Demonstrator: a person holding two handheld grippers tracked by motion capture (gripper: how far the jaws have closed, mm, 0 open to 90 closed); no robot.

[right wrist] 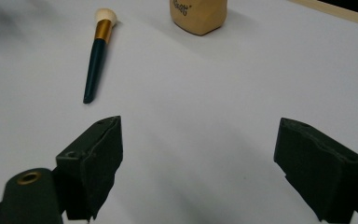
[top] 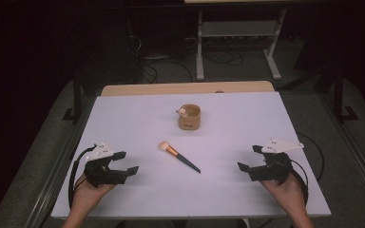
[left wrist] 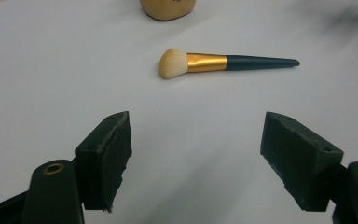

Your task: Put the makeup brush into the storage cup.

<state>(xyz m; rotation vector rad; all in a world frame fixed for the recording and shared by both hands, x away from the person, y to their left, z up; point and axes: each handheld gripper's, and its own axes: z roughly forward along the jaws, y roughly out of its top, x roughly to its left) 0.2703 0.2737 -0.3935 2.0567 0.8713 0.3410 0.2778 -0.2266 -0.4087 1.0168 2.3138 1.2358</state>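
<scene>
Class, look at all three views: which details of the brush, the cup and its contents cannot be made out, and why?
- Cup: top cut off by the left gripper view's upper edge.
- Cup lettering: cropped and blurred in the right gripper view.
- Small pale object on the cup rim: too small in the high view.
- Brush: nothing hidden.

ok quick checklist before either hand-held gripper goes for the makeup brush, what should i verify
1. Left hand-held gripper open wide enough for the handle: ok, jaws spread and holding nothing.
2. Right hand-held gripper open: ok, jaws spread and holding nothing.
3. Makeup brush free to lift: ok, it lies flat on the table, with nothing touching it.
4. Path to the brush clear: ok, bare table lies between each gripper and the brush.
5. Wooden cup out of the way: ok, it stands upright beyond the brush, apart from it.
6. Cup has room for the brush: cannot tell; a small pale thing sits at its rim and the inside is unclear.
</scene>
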